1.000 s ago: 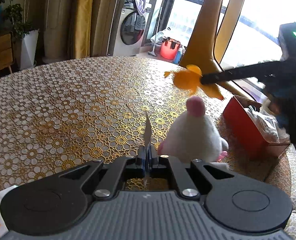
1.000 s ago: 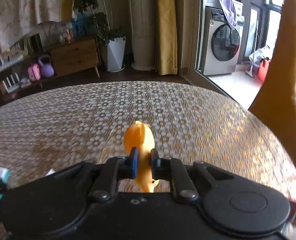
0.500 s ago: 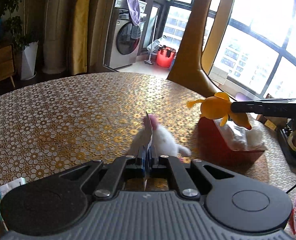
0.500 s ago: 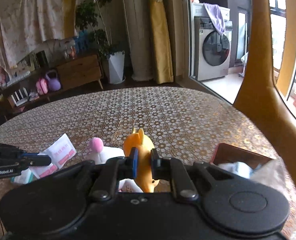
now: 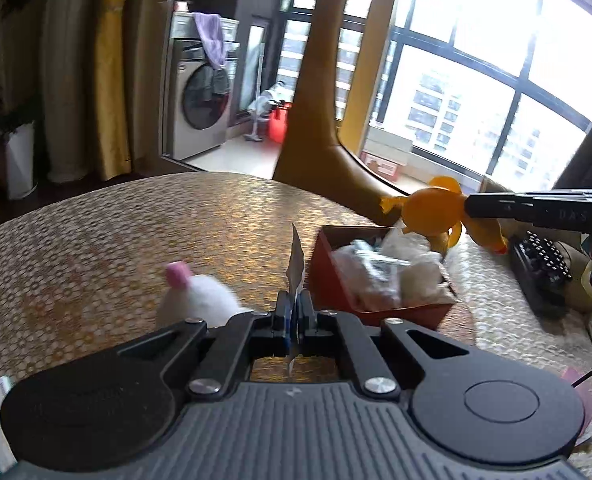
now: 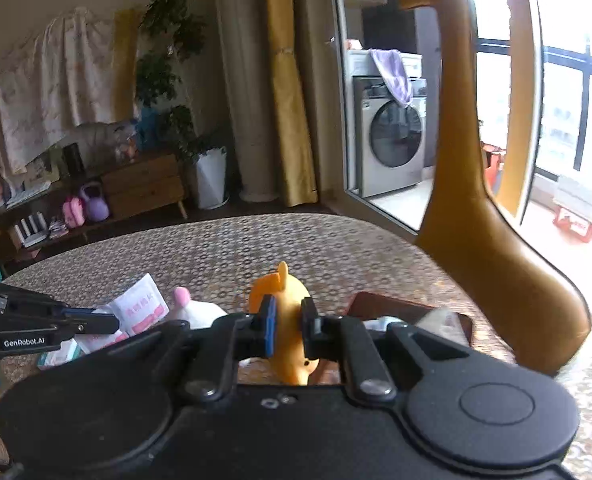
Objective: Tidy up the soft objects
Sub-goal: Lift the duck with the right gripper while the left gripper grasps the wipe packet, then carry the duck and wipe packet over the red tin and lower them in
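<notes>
Partly filled red cardboard box [image 5: 335,276]; right hand-held gripper [image 6: 288,326] clamped on orange rubber duck toy [image 6: 286,320], left hand-held gripper [image 5: 294,312] pinched a thin white packet [image 5: 296,264]; white plush toy with pink cap [image 5: 200,296] remained on table [image 5: 96,248].

White lettering reading "GenRobot.AI" stands on the side of the black left tool [image 6: 114,323], seen from the right wrist camera at the left edge of the view. In the left wrist view, the black body of the right tool [image 5: 465,210] carries faint raised letters that look like "D A S", partly cut off by the frame edge. The white sachet with a pink panel [image 6: 142,310] held between the left tool's fingers has pink printed characters, too blurred to read. The white and red crate [image 6: 575,216] on the balcony floor bears markings that cannot be made out.
</notes>
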